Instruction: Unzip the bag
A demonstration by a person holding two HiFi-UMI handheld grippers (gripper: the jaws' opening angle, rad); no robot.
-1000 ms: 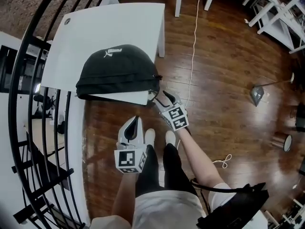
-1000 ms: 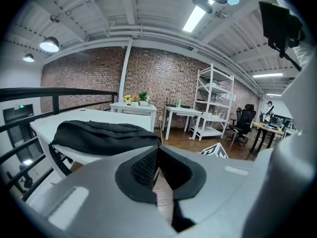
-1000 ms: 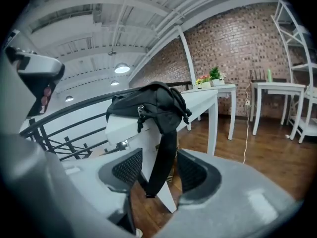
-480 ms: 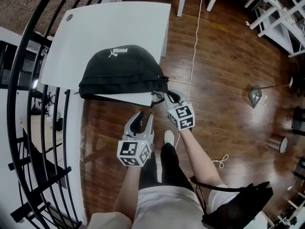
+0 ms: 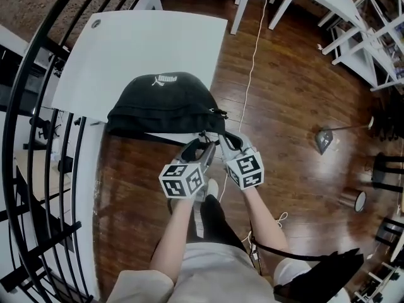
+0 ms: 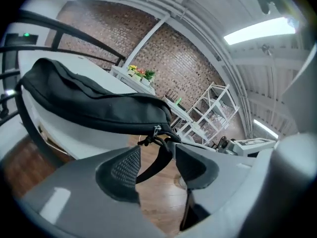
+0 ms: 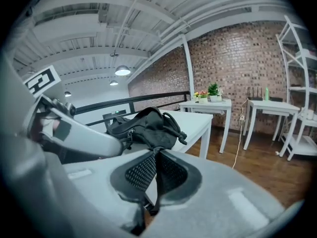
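Note:
A black bag [image 5: 164, 103] with a white logo lies at the near edge of the white table [image 5: 145, 43]. My right gripper [image 5: 226, 141] is at the bag's near right corner, shut on a thin black strap [image 7: 154, 157] that runs down between its pads. Close to its left, my left gripper [image 5: 201, 149] has its jaws opening. In the left gripper view the bag's [image 6: 94, 108] silver zipper pull [image 6: 156, 130] sits just beyond the jaws. A black strap [image 6: 158, 157] hangs between the left pads without being pressed.
A black curved railing [image 5: 25, 137] runs along the left. A white cable [image 5: 249, 74] trails over the wooden floor right of the table. White table legs [image 5: 281, 5] and shelving [image 5: 379, 36] stand at the back right, a floor lamp [image 5: 325, 137] further right.
Both grippers have moved up to the bag's near right corner. The right one has shut on the strap. The left one's jaws have gone from shut to apart.

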